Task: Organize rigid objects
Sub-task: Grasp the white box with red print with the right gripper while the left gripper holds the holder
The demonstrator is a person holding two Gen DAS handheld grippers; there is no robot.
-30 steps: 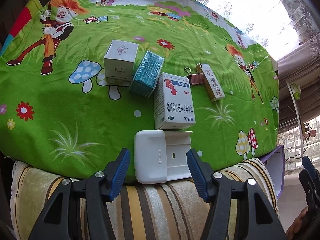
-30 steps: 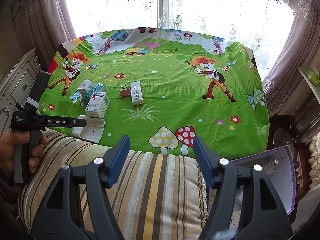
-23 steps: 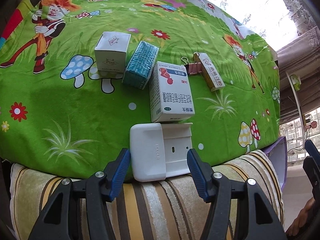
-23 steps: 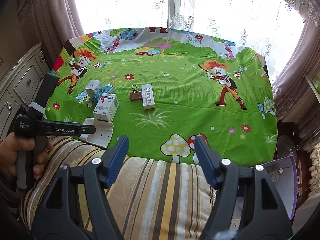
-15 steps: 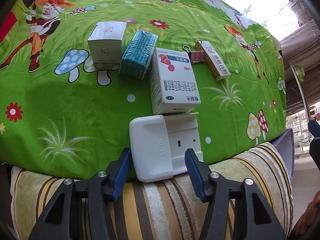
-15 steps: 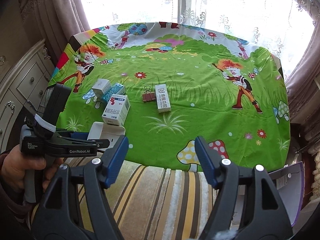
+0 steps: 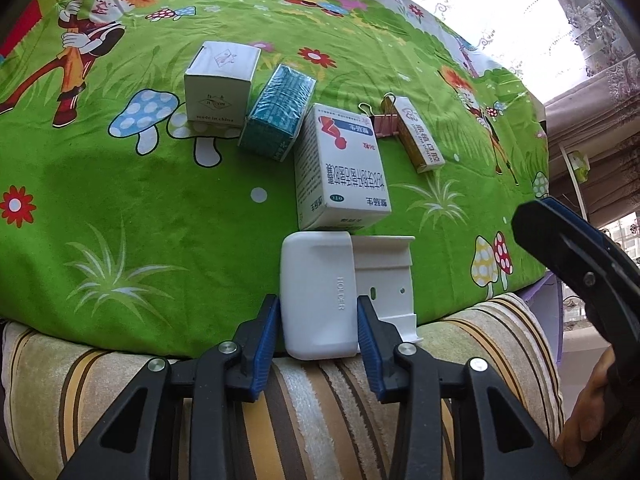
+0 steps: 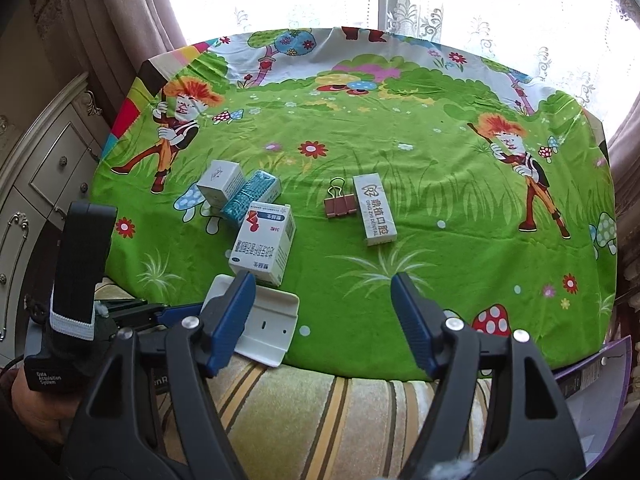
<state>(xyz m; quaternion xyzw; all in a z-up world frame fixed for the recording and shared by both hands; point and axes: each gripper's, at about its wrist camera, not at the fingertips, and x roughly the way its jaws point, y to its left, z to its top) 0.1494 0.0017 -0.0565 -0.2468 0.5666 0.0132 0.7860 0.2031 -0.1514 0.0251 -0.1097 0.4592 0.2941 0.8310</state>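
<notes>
A white plastic holder [image 7: 316,280] lies at the near edge of the green cartoon tablecloth [image 7: 120,200], half over a striped cushion. My left gripper [image 7: 318,320] is closing, and its blue pads touch both sides of the holder's raised cover. In the right wrist view the holder [image 8: 268,328] shows behind that gripper's left finger. My right gripper [image 8: 324,300] hovers open over the cloth's near edge with nothing between its fingers. Behind the holder stand a white medicine box [image 7: 340,168], a teal packet [image 7: 278,120], a small white carton [image 7: 220,88], a pink binder clip [image 7: 380,120] and a slim dental box [image 7: 420,136].
The striped cushion [image 8: 320,420] runs along the near side under both grippers. A purple open box [image 8: 592,368] sits low on the right beyond the cushion. A cream dresser [image 8: 40,180] stands to the left, with curtains and a bright window behind the table.
The left jaws have narrowed from wide apart to touching the white holder's cover. The right gripper has slid left and slightly down, coming close beside the left one.
</notes>
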